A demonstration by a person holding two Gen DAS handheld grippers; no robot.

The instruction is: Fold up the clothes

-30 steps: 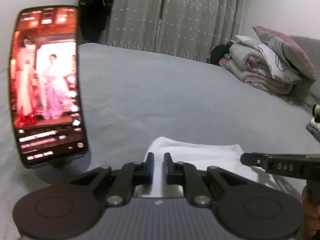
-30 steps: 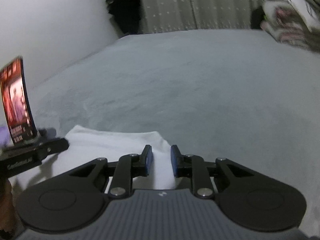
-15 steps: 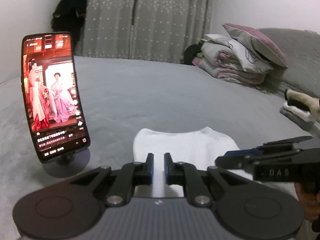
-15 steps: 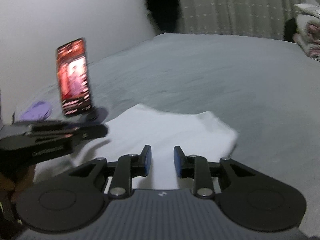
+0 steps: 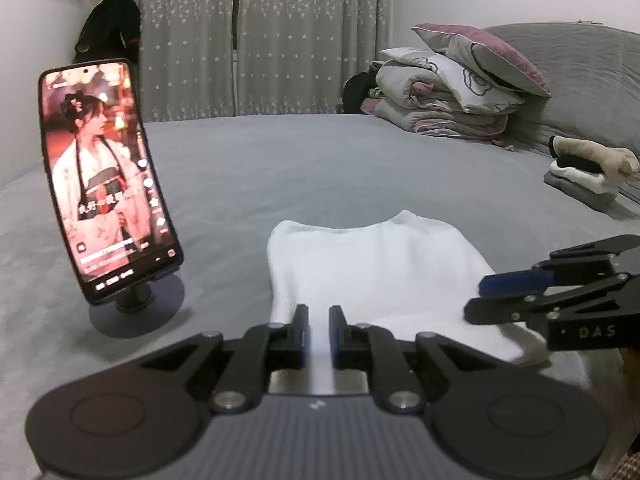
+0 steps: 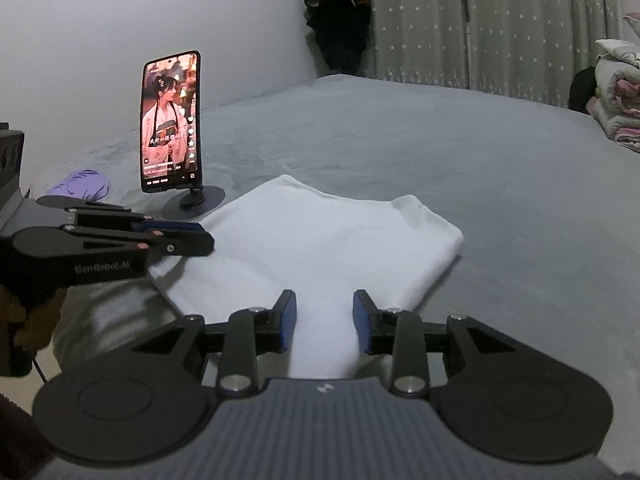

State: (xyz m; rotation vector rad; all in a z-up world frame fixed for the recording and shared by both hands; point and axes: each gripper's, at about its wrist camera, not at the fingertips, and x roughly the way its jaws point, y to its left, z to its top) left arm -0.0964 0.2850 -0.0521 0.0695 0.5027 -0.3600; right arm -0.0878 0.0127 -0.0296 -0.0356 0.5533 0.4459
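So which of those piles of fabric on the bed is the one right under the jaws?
The flat white folded garment on the grey bed. The small stack of folded clothes and the heap of quilts and pillows lie farther off, toward the headboard.

on the side of your right gripper, seen from the left wrist view, pale letters read "das", or perhaps "oas"; the first letter is unclear. on the side of your left gripper, seen from the right wrist view, you can read "genrobot.ai", its first letter faint. the phone on its stand shows a video with lines of caption text across the screen, too small and blurred to read in either view.
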